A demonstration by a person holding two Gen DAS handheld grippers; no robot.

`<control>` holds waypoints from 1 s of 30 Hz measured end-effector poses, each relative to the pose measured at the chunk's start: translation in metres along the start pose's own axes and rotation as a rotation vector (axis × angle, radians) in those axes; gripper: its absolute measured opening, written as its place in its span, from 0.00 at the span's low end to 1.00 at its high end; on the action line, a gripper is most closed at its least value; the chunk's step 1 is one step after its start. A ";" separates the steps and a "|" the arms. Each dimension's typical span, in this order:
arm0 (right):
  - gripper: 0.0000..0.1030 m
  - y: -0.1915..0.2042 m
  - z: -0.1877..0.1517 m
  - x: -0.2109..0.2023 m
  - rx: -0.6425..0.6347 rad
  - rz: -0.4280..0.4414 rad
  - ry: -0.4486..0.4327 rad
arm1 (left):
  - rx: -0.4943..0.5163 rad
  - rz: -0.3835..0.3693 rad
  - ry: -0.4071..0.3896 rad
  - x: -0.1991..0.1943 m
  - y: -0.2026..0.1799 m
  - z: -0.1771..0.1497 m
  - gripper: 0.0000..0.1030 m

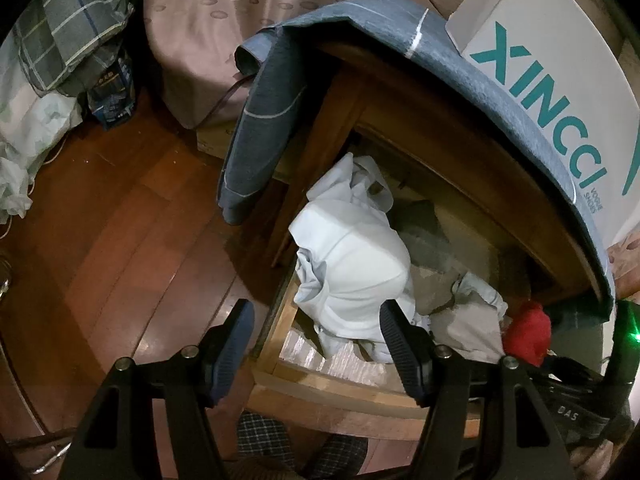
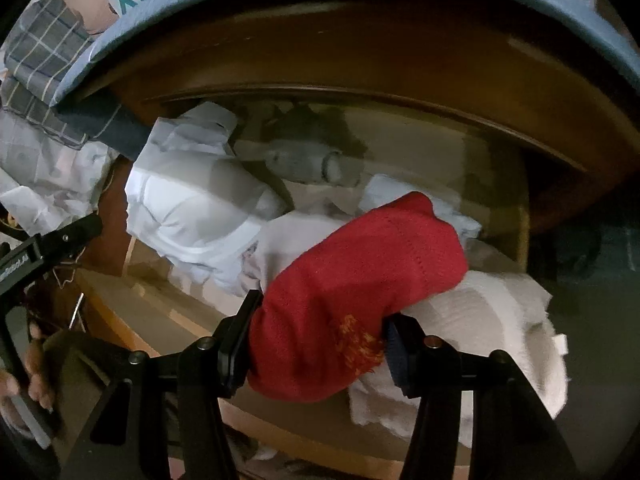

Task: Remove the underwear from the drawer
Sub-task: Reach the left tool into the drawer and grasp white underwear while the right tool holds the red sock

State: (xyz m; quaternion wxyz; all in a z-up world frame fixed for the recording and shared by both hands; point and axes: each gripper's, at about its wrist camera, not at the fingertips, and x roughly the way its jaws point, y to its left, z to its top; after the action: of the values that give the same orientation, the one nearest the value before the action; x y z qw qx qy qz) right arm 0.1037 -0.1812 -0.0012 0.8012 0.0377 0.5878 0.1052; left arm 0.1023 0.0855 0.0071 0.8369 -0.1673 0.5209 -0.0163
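The wooden drawer (image 1: 280, 312) stands pulled open and holds crumpled clothes. A white garment (image 1: 352, 276) lies at its left side; it also shows in the right wrist view (image 2: 188, 208). My left gripper (image 1: 316, 344) is open and empty, hovering over the drawer's front left corner. My right gripper (image 2: 316, 336) is shut on red underwear (image 2: 360, 288), a red knit piece with orange print, held over the drawer's right part. The red piece also shows at the right in the left wrist view (image 1: 528, 332). A beige garment (image 2: 496, 320) lies under it.
A blue-grey cloth (image 1: 260, 128) drapes over the cabinet top above the drawer, with a white XINCCI shoe box (image 1: 560, 100) on it. A bed with pink spotted sheet (image 1: 224, 40) stands behind. Wooden floor (image 1: 120, 240) lies to the left. A grey rolled item (image 2: 312, 164) sits deep in the drawer.
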 end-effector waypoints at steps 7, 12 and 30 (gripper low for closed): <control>0.51 -0.011 -0.006 -0.007 0.004 0.002 -0.003 | -0.002 0.000 0.005 0.000 0.000 0.000 0.65; 0.54 -0.019 -0.009 -0.006 0.008 0.023 0.019 | -0.006 -0.002 0.006 0.000 0.001 -0.001 0.65; 0.60 -0.024 -0.011 0.011 -0.032 0.022 0.078 | -0.006 -0.005 0.010 0.000 -0.001 -0.002 0.65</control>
State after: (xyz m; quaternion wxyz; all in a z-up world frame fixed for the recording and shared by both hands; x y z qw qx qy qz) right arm 0.0999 -0.2033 -0.0196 0.7771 0.0272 0.6162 0.1251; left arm 0.1013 0.0843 0.0063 0.8337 -0.1708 0.5248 -0.0177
